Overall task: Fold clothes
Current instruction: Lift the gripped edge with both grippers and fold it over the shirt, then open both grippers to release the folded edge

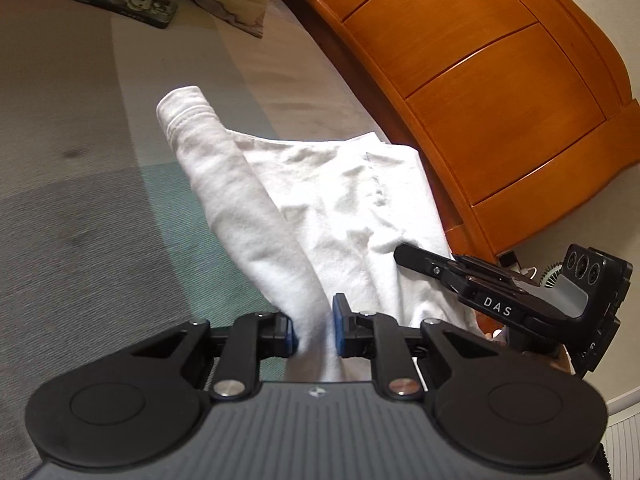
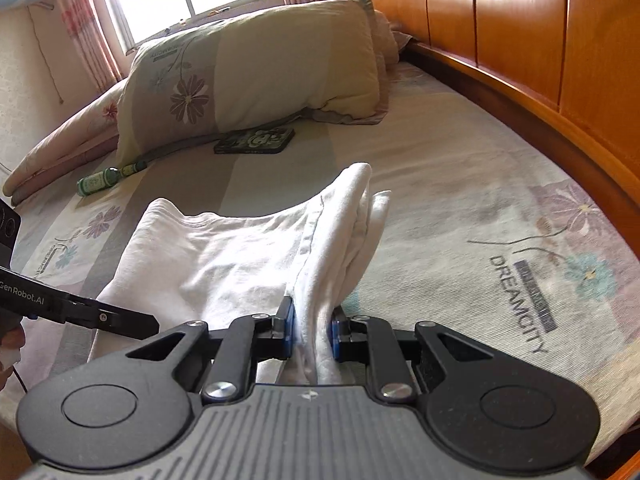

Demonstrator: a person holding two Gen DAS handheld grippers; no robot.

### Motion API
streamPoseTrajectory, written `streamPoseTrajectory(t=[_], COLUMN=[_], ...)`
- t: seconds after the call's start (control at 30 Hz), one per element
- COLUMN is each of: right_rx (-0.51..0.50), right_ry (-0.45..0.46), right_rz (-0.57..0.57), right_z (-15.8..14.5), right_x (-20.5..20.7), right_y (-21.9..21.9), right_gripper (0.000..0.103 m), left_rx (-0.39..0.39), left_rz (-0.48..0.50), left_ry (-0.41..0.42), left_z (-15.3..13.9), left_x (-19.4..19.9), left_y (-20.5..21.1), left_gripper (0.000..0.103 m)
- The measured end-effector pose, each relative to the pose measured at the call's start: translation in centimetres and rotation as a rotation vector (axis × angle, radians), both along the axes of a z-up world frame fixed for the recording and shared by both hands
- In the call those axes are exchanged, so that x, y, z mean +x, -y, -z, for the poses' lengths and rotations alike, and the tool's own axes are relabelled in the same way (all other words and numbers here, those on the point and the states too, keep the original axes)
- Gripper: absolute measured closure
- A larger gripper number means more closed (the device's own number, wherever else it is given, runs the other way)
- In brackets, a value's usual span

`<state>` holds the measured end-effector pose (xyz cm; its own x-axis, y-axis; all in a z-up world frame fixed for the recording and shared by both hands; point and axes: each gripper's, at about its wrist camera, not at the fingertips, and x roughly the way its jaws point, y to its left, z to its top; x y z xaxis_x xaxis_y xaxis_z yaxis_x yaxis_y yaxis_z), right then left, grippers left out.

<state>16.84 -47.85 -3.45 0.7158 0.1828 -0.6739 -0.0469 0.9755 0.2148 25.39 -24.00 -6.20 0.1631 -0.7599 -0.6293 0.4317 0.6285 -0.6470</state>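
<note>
A bed (image 2: 460, 168) with a wooden headboard (image 2: 520, 32) carries everything. The left tongs (image 1: 314, 330) and the right tongs (image 2: 312, 332) each clench a bunched edge of one white garment (image 2: 224, 256), which stretches between them and ahead. Beyond lie one pillow (image 2: 256, 64), one dark tin (image 2: 256, 141) and one green bottle (image 2: 98, 180).

Garment (image 2: 224, 256) on bed (image 2: 460, 200), pillow (image 2: 256, 64) behind, headboard (image 2: 520, 32) right

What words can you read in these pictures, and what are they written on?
"DAS": right gripper.
"GenRobot.AI": left gripper.
"DREAMCITY": bedsheet and pillow, where it shows upside down.
Tin and small bottle: print too small to read.
</note>
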Motion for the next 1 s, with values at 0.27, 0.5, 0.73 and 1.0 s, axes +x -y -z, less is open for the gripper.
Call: streamPoseTrajectory(t=[0.27, 0.5, 0.73, 1.0], right_rx=[-0.111, -0.143, -0.246, -0.249], right_ry=[0.0, -0.015, -0.054, 0.122], right_rz=[0.088, 0.149, 0.169, 0.204], right_z=[-0.2, 1.6, 5.6, 2.1], right_x=[4.4, 7.7, 8.3, 1.9], right_y=[7.0, 11.2, 11.3, 11.7], right_gripper=[0.082, 0.082, 0.069, 0.046], left_rx=[-0.043, -0.051, 0.041, 0.151], left_rz=[0.044, 0.045, 0.061, 0.068], left_ry=[0.052, 0.056, 0.041, 0.327], left_z=[0.3, 2.2, 5.0, -0.2], left_x=[3.1, 4.9, 4.8, 4.5], left_y=[8.4, 12.4, 12.6, 7.5], left_gripper=[0.087, 0.087, 0.078, 0.056])
